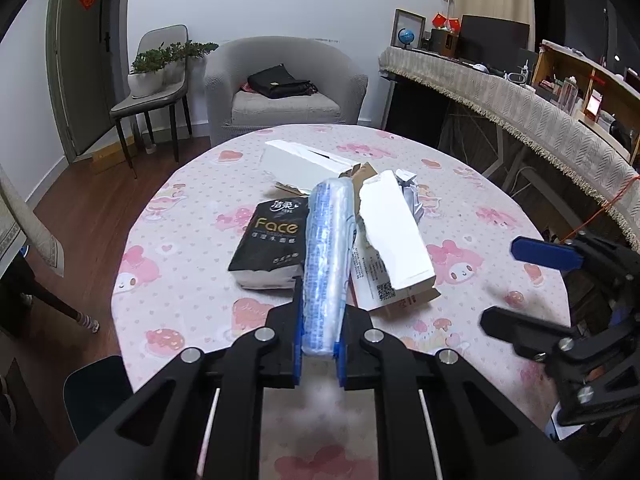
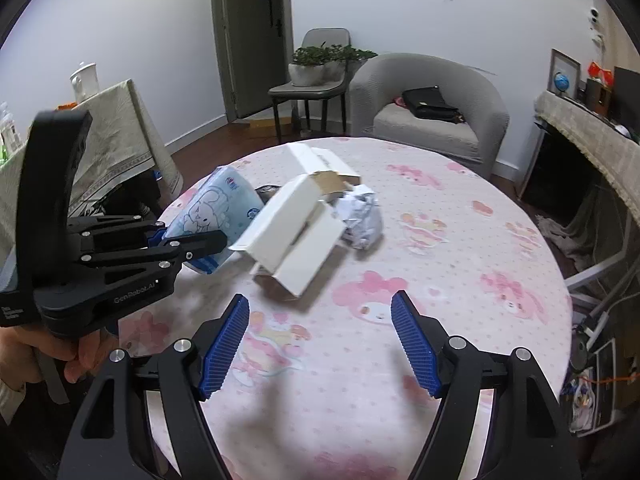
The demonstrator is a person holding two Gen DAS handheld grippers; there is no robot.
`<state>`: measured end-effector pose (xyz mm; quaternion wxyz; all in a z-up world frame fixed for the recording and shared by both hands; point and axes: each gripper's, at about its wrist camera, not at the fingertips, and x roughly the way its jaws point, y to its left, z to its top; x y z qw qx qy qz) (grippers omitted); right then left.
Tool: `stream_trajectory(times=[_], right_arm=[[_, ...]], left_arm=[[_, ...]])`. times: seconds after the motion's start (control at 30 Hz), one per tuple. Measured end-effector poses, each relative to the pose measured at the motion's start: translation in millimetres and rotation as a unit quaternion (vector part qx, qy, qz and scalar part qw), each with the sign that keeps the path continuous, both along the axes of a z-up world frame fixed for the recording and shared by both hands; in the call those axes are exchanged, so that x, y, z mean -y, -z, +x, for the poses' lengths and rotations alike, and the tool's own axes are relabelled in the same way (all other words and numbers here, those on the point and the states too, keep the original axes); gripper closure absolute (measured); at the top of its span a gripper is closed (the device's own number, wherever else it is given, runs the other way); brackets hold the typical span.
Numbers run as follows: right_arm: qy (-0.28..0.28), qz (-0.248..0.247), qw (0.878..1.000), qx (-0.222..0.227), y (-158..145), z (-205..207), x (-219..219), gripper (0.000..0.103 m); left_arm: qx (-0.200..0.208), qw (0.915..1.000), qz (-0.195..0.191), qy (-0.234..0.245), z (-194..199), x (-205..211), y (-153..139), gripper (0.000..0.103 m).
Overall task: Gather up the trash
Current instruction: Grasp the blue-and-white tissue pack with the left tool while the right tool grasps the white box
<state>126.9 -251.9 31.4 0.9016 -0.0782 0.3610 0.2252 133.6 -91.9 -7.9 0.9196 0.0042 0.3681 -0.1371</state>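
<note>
My left gripper is shut on a blue-and-white plastic tissue pack, held above the round table; it also shows in the right wrist view. On the table lie a black "Face" tissue pack, a torn white carton, a second white box and crumpled paper. My right gripper is open and empty, above the table's near side, short of the torn carton.
The round table has a pink cartoon-print cloth. A grey armchair with a black bag stands behind it, next to a chair with potted plants. A cloth-covered counter runs along the right.
</note>
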Motion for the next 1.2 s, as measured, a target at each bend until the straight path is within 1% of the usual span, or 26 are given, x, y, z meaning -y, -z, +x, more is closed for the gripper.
stream_trajectory(times=[0.13,0.27,0.37,0.5,0.57,0.73,0.87,0.93,1.0,1.1,1.2], right_arm=[[-0.001,-0.004,1.0,-0.001,1.6,4.1,-15.3,0.029],[0.006,-0.014,1.0,-0.009,6.4,12.4,-29.3,0.029],[0.013,-0.015,1.0,-0.011,9.6,19.4,-36.4,0.029],[0.023,-0.014,1.0,-0.013,11.8,29.2,-45.8,0.032],[0.03,-0.023,0.999,-0.016,15.0,34.8,-50.9,0.037],[0.056,-0.041,0.997,-0.016,17.3,44.6,-55.7,0.047],[0.072,-0.039,0.997,-0.017,16.9,50.8,-53.8,0.058],[0.075,-0.032,0.996,-0.019,16.6,53.5,-52.6,0.061],[0.081,-0.031,0.996,-0.015,13.9,54.7,-52.5,0.069],[0.088,-0.026,0.996,-0.014,11.0,56.7,-51.7,0.076],[0.094,-0.032,0.995,-0.011,8.3,58.2,-53.2,0.082]], left_arm=[[0.001,1.0,-0.009,-0.001,-3.7,-7.4,-3.8,0.089],[0.002,0.9996,-0.028,0.003,-7.9,-15.3,-9.5,0.089],[0.009,0.9995,-0.029,0.003,-12.6,-21.3,-13.0,0.089],[0.008,0.9993,-0.036,0.0,-15.6,-31.4,-14.1,0.089],[0.009,0.9992,-0.038,-0.002,-18.0,-36.6,-15.2,0.089],[0.01,0.9991,-0.041,-0.004,-24.2,-47.4,-17.2,0.089],[0.01,0.9991,-0.041,-0.01,-28.2,-57.8,-18.4,0.089],[0.01,0.999,-0.042,-0.012,-30.2,-63.8,-19.0,0.089],[0.011,0.9989,-0.042,-0.017,-31.9,-70.1,-19.8,0.089],[0.012,0.9988,-0.041,-0.023,-34.1,-78.2,-20.8,0.089],[0.012,0.9986,-0.042,-0.029,-36.3,-87.4,-21.2,0.089]])
